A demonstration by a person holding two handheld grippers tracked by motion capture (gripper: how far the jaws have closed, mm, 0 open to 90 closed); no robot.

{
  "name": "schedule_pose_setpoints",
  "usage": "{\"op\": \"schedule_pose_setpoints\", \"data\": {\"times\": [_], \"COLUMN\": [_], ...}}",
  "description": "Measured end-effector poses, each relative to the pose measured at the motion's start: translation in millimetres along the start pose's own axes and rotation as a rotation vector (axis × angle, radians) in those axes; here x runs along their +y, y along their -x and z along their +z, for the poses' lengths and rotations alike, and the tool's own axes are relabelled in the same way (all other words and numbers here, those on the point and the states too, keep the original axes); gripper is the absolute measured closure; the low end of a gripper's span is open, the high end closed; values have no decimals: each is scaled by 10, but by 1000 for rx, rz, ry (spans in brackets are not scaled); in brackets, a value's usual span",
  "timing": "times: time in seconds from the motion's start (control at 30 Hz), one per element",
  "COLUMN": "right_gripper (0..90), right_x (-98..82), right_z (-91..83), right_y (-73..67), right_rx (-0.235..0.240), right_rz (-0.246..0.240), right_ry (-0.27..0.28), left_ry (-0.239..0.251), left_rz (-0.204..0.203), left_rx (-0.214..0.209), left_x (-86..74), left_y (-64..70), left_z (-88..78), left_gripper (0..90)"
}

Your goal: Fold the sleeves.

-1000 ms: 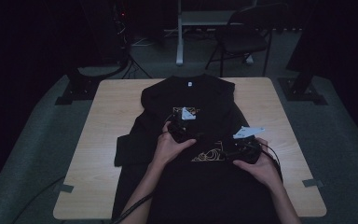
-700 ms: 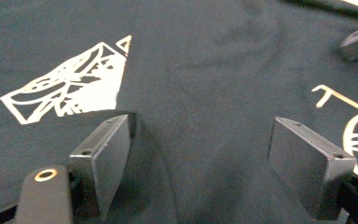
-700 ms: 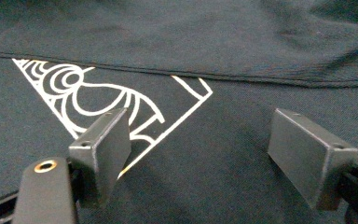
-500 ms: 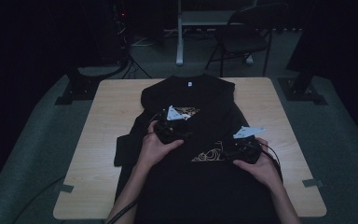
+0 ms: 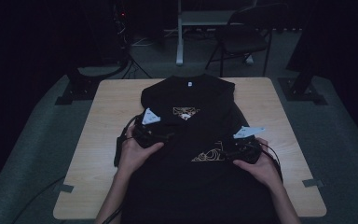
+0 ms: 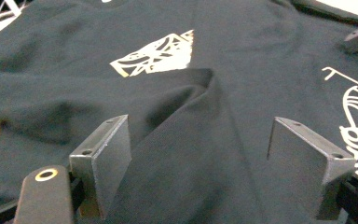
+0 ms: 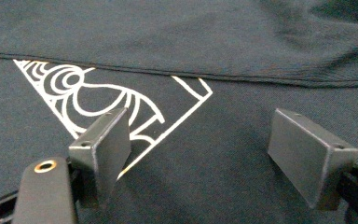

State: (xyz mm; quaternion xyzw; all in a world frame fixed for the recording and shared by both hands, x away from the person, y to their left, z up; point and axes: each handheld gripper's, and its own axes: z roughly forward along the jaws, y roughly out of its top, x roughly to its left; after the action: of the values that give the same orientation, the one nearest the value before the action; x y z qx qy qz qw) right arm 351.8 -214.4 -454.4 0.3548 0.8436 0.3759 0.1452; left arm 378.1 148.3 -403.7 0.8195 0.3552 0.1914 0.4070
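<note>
A black T-shirt (image 5: 205,95) lies spread on the wooden table (image 5: 107,107), with a small gold print (image 5: 185,112) on the chest and a larger gold print (image 5: 209,154) lower down. My left gripper (image 5: 151,133) rests on the shirt's left side. In the left gripper view it (image 6: 200,140) stands open, and a raised fold of black cloth (image 6: 186,107) runs up between the jaws without the pads pressing on it. My right gripper (image 5: 242,148) sits on the shirt's right side. In the right gripper view it (image 7: 198,126) is open over flat cloth beside the gold line drawing (image 7: 102,95).
A loose sleeve (image 5: 119,151) hangs off the shirt's left side by my left hand. Behind the table stand a folding chair (image 5: 242,39) and a white post (image 5: 179,32). Dark stand feet (image 5: 77,86) (image 5: 303,88) flank the table's far corners.
My left gripper has slid left across the shirt, away from its middle, uncovering the small chest print. The right gripper has stayed in place.
</note>
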Motion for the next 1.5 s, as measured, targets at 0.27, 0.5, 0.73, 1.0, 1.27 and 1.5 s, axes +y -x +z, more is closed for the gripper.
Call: {"op": "schedule_pose_setpoints", "data": {"times": [0.27, 0.5, 0.73, 1.0, 1.27, 1.5], "right_gripper": [206, 205, 205, 204, 203, 202], "right_x": [0, 0, 0, 0, 0, 0], "right_z": [0, 0, 0, 0, 1, 1], "right_y": [-2, 0, 2, 0, -2, -2], "right_rx": [-1, 0, 2, 1, 1, 1], "right_rz": [-1, -1, 0, 0, -1, -1], "right_ry": [0, 0, 0, 0, 0, -1], "left_ry": [-9, -41, -51, -55, -88, -80], "left_rz": [-53, -76, -120, -184, -223, -252], "left_rx": [36, 64, 101, 155, 176, 176], "left_x": [-171, -386, -572, -768, -879, -922], "left_y": [-215, -360, -520, -748, -889, -955], "left_z": [-155, -235, -381, -584, -589, -524], "left_gripper": [227, 227, 227, 228, 294, 347]}}
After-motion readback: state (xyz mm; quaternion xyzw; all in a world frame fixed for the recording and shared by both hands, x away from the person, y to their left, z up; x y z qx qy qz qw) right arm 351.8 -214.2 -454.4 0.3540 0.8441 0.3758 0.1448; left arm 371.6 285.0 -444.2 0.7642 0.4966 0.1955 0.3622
